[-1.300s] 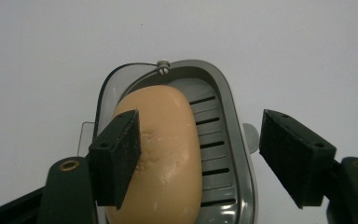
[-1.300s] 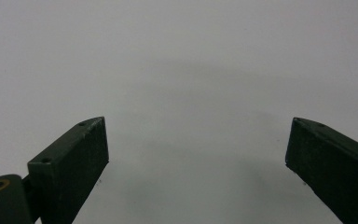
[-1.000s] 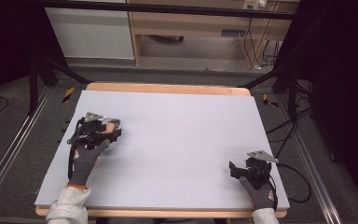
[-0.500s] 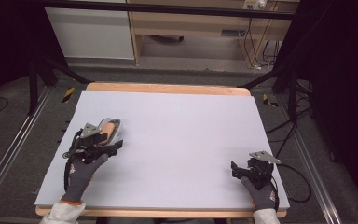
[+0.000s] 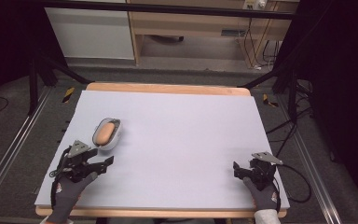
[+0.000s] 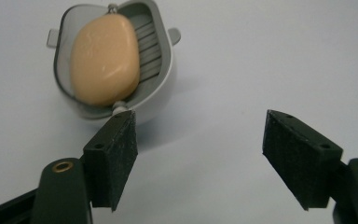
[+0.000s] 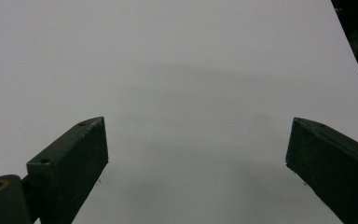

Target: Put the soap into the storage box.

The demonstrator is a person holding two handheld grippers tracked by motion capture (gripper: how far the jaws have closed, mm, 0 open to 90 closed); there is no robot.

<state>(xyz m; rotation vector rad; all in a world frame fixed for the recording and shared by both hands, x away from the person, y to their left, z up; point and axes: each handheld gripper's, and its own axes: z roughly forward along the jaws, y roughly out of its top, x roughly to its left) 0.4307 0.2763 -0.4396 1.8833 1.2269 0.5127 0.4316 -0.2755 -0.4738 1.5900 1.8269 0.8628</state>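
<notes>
Resting at the left of the high view on the white table top (image 5: 182, 140): one grey soap dish (image 5: 107, 134) holding a peach-coloured soap bar (image 5: 104, 132), upper left in the left gripper view. Left gripper (image 5: 103, 163), lower left, jaws spread wide and empty, just short of the dish. Right gripper (image 5: 237, 169), lower right, jaws likewise apart over bare surface.

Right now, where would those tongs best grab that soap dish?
Probably across the soap dish's narrow width, pinching its two long grey walls. The left tongs would come from above, open. Its oval shape is slimmer that way, and the soap sits inside, clear of the walls.
</notes>
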